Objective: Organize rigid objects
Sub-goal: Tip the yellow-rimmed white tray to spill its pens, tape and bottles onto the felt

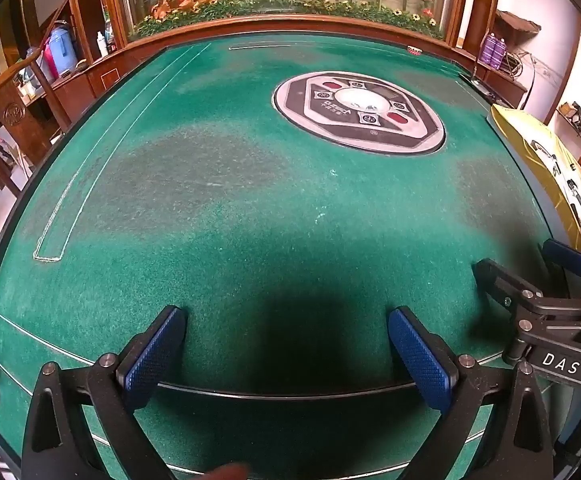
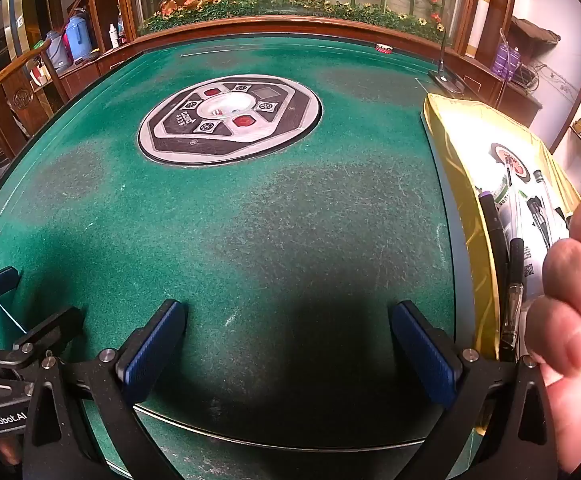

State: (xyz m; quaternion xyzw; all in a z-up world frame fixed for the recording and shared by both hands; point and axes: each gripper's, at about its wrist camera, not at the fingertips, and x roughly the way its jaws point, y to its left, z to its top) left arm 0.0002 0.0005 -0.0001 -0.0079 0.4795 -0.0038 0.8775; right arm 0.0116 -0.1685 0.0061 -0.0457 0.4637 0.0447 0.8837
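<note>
A gold box (image 2: 454, 152) stands at the right edge of the green felt table (image 2: 250, 220); it holds several pens (image 2: 514, 264) and markers over a white printed sheet. The box also shows in the left wrist view (image 1: 530, 140). My left gripper (image 1: 286, 344) is open and empty above the felt near the front edge. My right gripper (image 2: 286, 344) is open and empty, just left of the box. A bare hand (image 2: 574, 312) reaches over the box at the right. The right gripper shows in the left wrist view (image 1: 530, 276), the left one in the right wrist view (image 2: 30, 308).
A round control panel (image 2: 230, 114) is set in the table's middle. A small red-patterned object (image 2: 382, 48) lies at the far edge. A lamp base (image 2: 446, 80) stands at the far right corner. A wooden planter wall with flowers (image 2: 290, 8) backs the table.
</note>
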